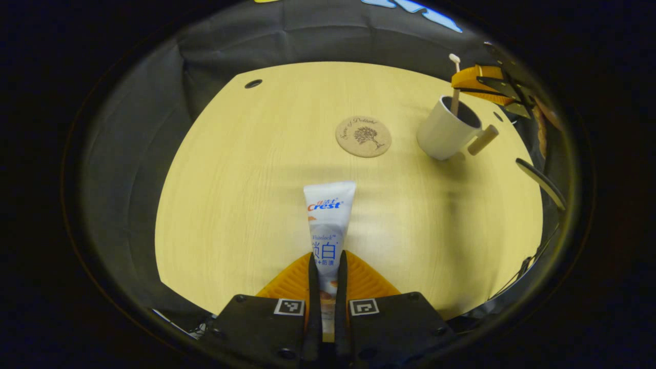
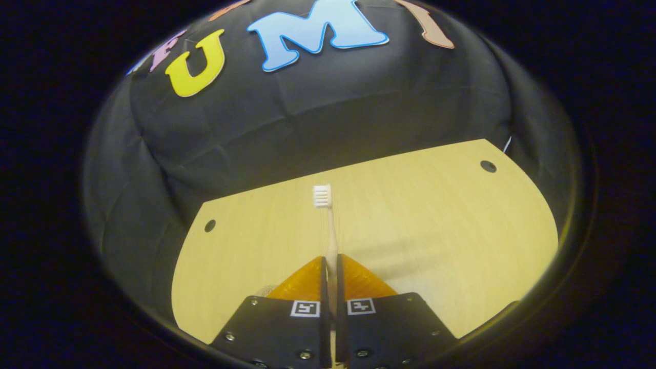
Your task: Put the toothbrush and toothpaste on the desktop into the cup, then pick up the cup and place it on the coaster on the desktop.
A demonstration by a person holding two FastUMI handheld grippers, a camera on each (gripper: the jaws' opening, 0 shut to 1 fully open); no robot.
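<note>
A white toothpaste tube (image 1: 328, 215) sticks out forward from my left gripper (image 1: 328, 259), which is shut on its lower part just above the pale wooden desktop (image 1: 246, 205). Farther off lies a round cork coaster (image 1: 363, 136) with a tree drawing. To its right stands a white cup (image 1: 445, 132) with a peg handle. A toothbrush (image 1: 455, 84) stands in the cup, head up, with the right gripper (image 1: 487, 84) beside its stem. In the right gripper view, my right gripper (image 2: 332, 260) is shut on the toothbrush (image 2: 328, 225), bristles pointing away.
The desktop (image 2: 435, 215) has small round holes near its far corners (image 1: 253, 83) (image 2: 488, 166). Black cloth walls close in the table at the back and sides. A dark curved part (image 1: 540, 182) shows at the right edge of the left gripper view.
</note>
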